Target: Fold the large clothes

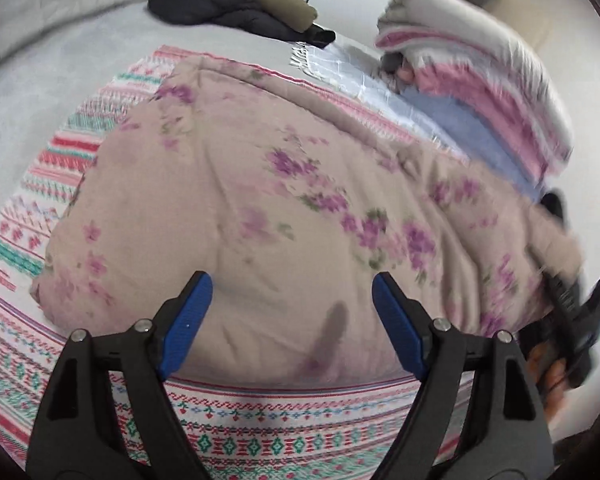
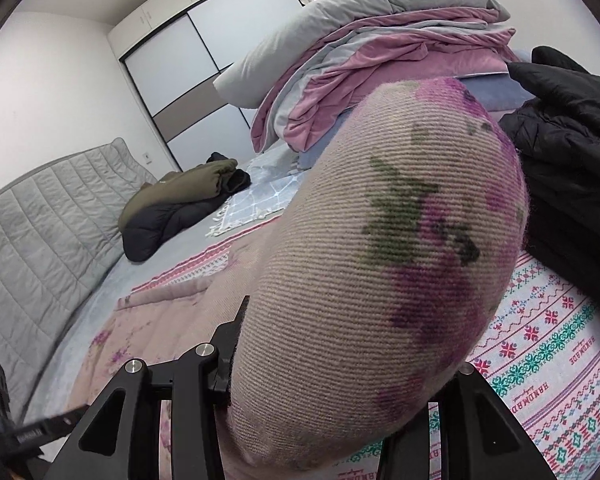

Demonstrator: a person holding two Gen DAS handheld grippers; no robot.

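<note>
covering bed (image 1: 28,92), patterned blanket (image 1: 260,420), white wardrobe (image 2: 204,60)

The floral garment (image 1: 260,208) lies on the patterned blanket (image 1: 260,420). Behind the garment are two jackets (image 1: 236,8); to its right, stacked bedding (image 1: 480,92).

Floral garment (image 1: 260,216): large, beige-pink, soft quilted fabric, purple flowers with green leaves. Lies spread flat on patterned blanket (image 1: 260,420) on bed, surface creased, far edge folded into thick roll. One end bunched into fat ribbed-looking bulge (image 2: 380,260), lifted off blanket, clamped between fingers of right gripper (image 2: 340,408). Rest trails down to flat part.
</note>
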